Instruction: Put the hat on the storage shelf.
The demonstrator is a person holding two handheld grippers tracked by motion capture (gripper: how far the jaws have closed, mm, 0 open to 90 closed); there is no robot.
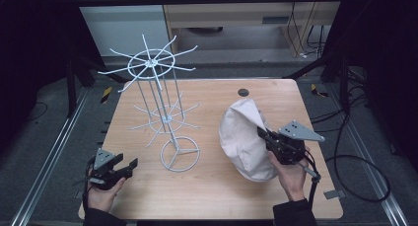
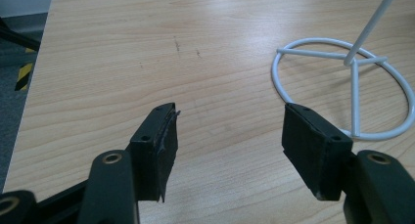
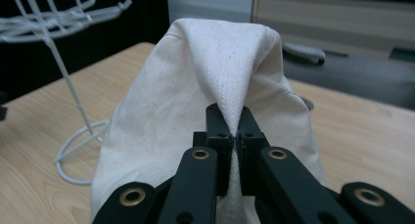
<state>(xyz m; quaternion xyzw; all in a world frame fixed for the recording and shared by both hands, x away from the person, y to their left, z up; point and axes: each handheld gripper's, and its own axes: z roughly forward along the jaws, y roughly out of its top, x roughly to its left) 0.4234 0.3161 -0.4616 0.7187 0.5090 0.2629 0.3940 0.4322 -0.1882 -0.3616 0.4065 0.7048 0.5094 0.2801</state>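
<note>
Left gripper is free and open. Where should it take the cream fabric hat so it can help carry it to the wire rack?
Probably the hat's lower left edge, coming in level from the rack side. The right gripper already pinches a fold near the top, so the cloth hangs slack below, and that near rim faces the left gripper.

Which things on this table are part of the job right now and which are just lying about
In use:
- cream cloth hat, pinched by the right gripper
- white wire rack, likely where it goes
- left gripper, open, waiting

Lying about:
- round black cap at the table's far edge
- cables on the floor
</note>
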